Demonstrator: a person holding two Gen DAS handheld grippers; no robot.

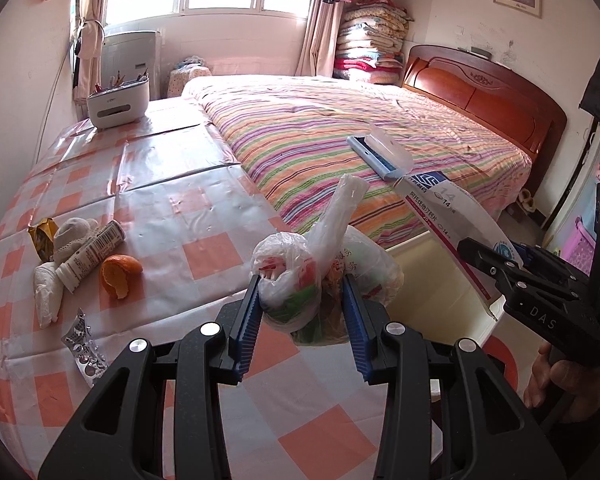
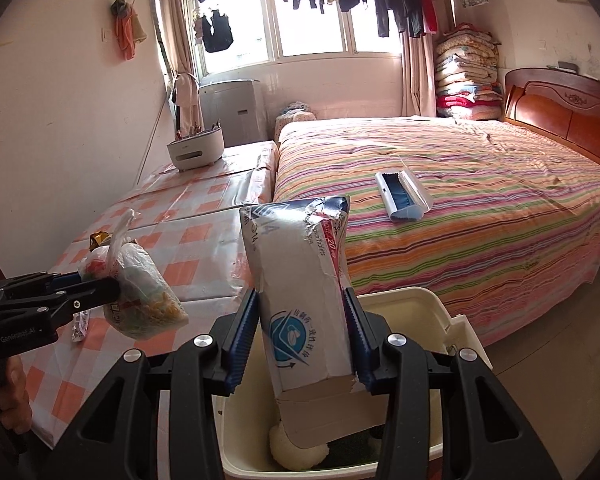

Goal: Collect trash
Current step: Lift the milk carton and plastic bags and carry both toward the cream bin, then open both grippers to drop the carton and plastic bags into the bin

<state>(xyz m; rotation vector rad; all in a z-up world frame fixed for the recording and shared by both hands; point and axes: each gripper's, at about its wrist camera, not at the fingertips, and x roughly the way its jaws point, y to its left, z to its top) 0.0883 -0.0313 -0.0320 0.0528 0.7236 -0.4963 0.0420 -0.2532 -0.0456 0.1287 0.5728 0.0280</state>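
Right wrist view shows my right gripper [image 2: 302, 328] with its blue fingers [image 2: 242, 340] clamped on a crumpled white medicine box [image 2: 306, 300], held tilted above the open cream trash bin [image 2: 456, 320]; something pale and rounded lies inside the bin under the box. Left wrist view has my left gripper [image 1: 302, 304] with its fingers [image 1: 246, 316] pressed on a knotted clear plastic bag [image 1: 300, 268] of scraps, held over the near edge of the counter [image 1: 204, 184], which wears an orange-and-white checked cover. Left of the bag, on the counter, lie an orange peel [image 1: 120, 274], a small white bottle [image 1: 90, 256] on its side, wadded white tissue [image 1: 48, 294], a yellow wrapper [image 1: 42, 236] and, nearer, an empty foil blister sheet [image 1: 84, 350]. At the counter's far end stands a white holder [image 1: 118, 100] with pencils. Right of the counter is a bed [image 1: 340, 132] with a striped cover, and a blue-and-white brush [image 1: 380, 154] lies on it.
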